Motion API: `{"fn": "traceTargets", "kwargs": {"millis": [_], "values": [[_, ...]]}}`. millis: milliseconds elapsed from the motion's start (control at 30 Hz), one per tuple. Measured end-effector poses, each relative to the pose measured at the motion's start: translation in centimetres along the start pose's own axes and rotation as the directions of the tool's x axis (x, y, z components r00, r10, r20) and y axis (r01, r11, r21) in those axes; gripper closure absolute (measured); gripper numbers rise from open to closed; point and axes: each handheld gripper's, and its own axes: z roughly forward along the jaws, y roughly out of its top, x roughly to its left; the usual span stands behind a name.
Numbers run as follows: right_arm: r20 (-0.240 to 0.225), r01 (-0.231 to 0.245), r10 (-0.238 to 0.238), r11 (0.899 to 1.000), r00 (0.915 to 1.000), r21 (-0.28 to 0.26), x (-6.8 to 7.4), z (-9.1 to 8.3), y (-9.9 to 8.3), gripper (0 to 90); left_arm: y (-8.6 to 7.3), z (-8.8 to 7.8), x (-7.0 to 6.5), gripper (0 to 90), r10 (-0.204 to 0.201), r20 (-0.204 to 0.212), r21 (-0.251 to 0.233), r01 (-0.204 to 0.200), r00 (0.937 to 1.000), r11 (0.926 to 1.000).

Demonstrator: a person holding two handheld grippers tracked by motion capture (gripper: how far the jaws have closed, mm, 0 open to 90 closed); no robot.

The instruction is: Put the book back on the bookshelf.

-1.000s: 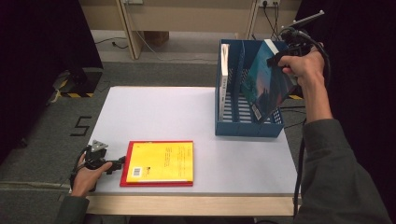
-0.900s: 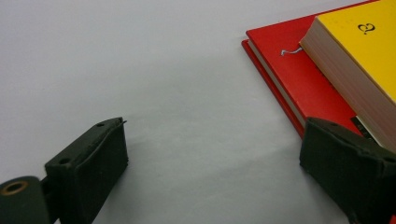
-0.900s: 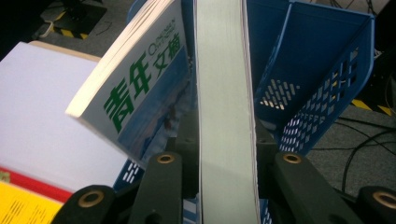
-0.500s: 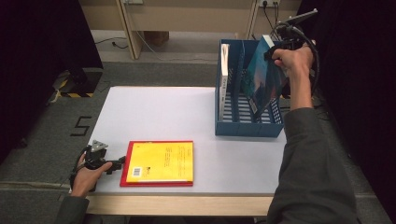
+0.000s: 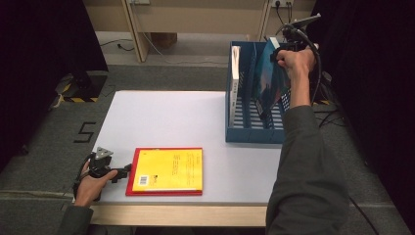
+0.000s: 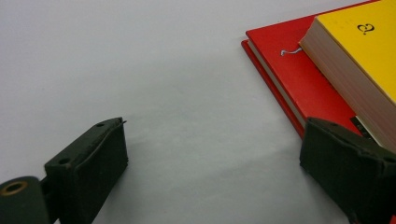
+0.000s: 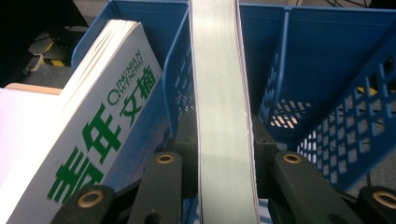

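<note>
We are seeing the right claw carrying the teal book further left and lower into the blue file rack, clenched on it. The left claw is staying released on the counter beside the yellow book. A white book is reading "QINGNIAN WENZHAI".

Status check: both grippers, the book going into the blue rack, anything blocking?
Right gripper shut on teal book, tilted over blue rack. Left gripper open beside red and yellow books. White book in neighbouring slot.
</note>
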Motion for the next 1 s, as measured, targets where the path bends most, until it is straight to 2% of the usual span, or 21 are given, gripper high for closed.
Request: {"fn": "traceTargets", "kwargs": {"millis": [100,367,767,1000], "values": [[-0.002,-0.018,0.018,1.0,0.9998,0.005,-0.1,0.9,0.0,72.9,0.0,0.0,0.0,6.5,0.0,0.0,0.0,0.0,1.0,1.0],[-0.005,-0.02,0.02,0.999,0.9998,0.026,0.3,3.2,0.2,72.7,0.0,0.0,0.0,6.5,-0.001,0.001,0.0,0.001,1.0,1.0],[0.007,-0.017,0.017,0.999,0.9998,0.042,0.6,5.0,0.1,72.4,0.0,0.0,0.0,6.5,-0.001,0.001,-0.001,0.001,1.0,1.0],[0.001,-0.022,0.022,0.998,0.9997,0.061,0.6,6.3,-0.6,71.8,0.0,0.0,0.0,6.5,0.0,0.001,-0.002,0.0,1.0,1.0]]}}
